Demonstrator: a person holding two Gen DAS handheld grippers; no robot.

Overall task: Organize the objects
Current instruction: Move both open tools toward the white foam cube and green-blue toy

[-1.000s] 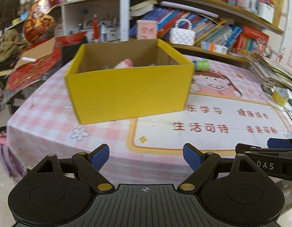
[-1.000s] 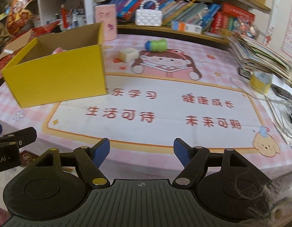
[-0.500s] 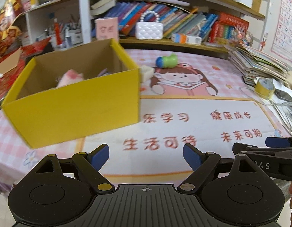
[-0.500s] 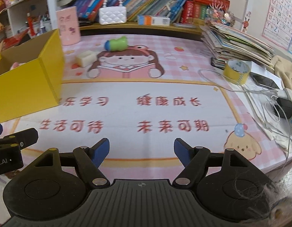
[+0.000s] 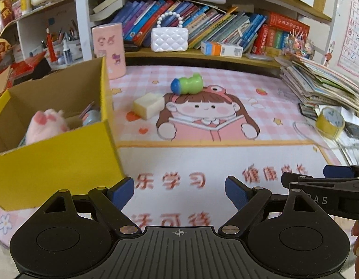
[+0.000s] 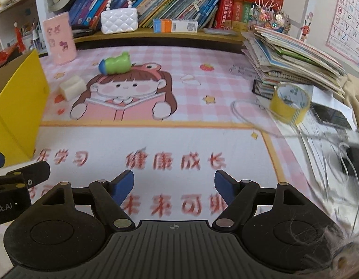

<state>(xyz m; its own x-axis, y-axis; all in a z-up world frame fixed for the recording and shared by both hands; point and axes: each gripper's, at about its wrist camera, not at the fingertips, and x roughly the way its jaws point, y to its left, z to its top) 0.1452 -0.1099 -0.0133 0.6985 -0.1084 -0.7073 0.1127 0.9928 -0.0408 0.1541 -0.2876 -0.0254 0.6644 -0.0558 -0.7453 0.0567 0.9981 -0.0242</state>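
Currently two loose things lie on the pink mat (image 5: 225, 162): one cream block (image 5: 148, 105) and one green-and-blue toy (image 5: 186, 84), near each other beside the printed girl. One yellow box (image 5: 54, 167) stands at the left, holding one pink paw plush (image 5: 45, 125) and some partly hidden items. One yellow tape roll (image 6: 289, 103) sits by one stack of booklets (image 6: 293, 55). Both claws, the left gripper (image 5: 179, 191) and right gripper (image 6: 173, 187), stand apart with nothing between their fingers.
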